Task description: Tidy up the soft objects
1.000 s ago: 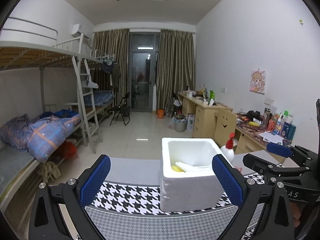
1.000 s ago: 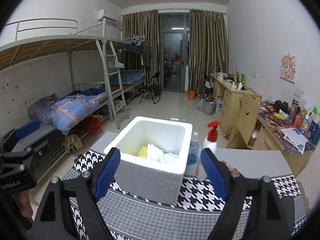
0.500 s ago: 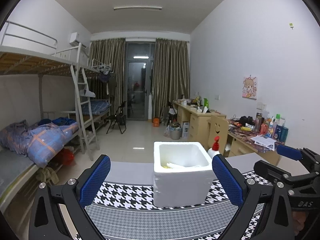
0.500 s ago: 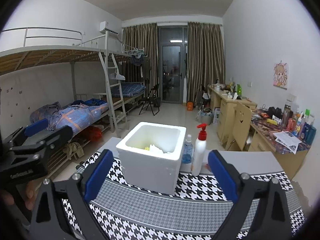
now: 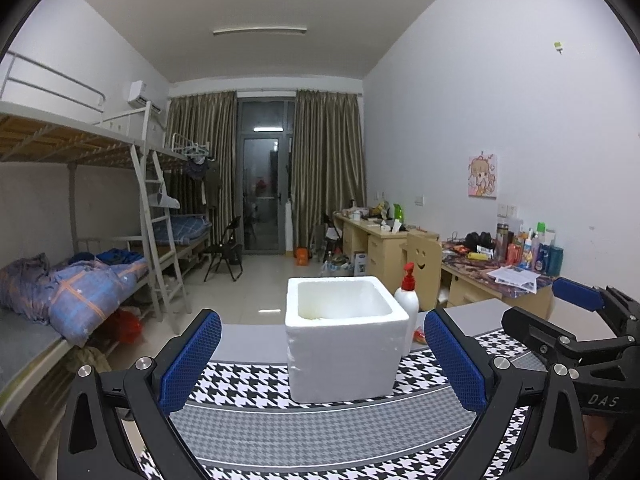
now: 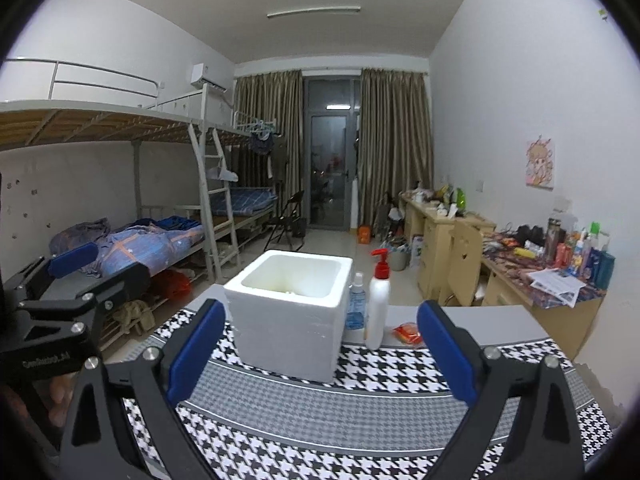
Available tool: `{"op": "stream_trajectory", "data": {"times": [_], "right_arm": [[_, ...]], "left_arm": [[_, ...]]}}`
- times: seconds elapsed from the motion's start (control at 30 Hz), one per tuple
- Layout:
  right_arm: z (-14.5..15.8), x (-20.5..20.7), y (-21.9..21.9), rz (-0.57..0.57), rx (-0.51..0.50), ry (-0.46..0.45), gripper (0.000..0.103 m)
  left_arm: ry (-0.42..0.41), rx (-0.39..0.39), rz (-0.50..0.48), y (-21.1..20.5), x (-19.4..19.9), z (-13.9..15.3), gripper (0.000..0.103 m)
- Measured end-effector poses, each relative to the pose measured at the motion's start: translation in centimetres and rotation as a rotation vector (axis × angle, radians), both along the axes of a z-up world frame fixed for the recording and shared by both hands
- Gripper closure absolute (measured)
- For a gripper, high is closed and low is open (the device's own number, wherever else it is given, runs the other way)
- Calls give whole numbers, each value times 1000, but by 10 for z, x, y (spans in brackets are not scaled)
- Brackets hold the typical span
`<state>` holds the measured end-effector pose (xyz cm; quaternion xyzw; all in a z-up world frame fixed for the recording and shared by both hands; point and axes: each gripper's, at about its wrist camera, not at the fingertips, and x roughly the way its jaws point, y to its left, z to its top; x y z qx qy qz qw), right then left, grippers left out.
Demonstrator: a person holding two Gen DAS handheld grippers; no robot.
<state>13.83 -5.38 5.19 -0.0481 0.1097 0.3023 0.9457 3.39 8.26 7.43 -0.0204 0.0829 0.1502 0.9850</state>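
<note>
- My left gripper (image 5: 322, 356) hangs over the near edge of the surface (image 5: 256, 334), its blue-padded fingers (image 5: 191, 362) spread wide with nothing between them.
- A white foam box (image 5: 344, 342) stands upright on the houndstooth cloth (image 5: 248, 380), toward the surface's far edge; only a pale yellowish trace shows low inside it.
- A white pump bottle (image 5: 408, 308) with a red top stands just beside the box's right wall, nearer the far edge.
- A small orange packet (image 5: 420, 335) lies by the bottle's base.
- My right gripper (image 5: 576, 320) is near the surface's right edge; I cannot tell how its jaws stand.
</note>
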Motion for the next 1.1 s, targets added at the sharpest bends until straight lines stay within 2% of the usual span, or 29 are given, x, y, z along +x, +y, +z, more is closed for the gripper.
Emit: {"op": "stream_trajectory", "data": {"times": [0.4,1.1], "right_arm": [[-24,-6,-15,-15,29,-16,4],[-52,-6,-23,-26,17,28,4]], "left_arm": [[7,2,-15,-9,2,-33,1],[43,-21,-25,-9,3,-54,1]]}}
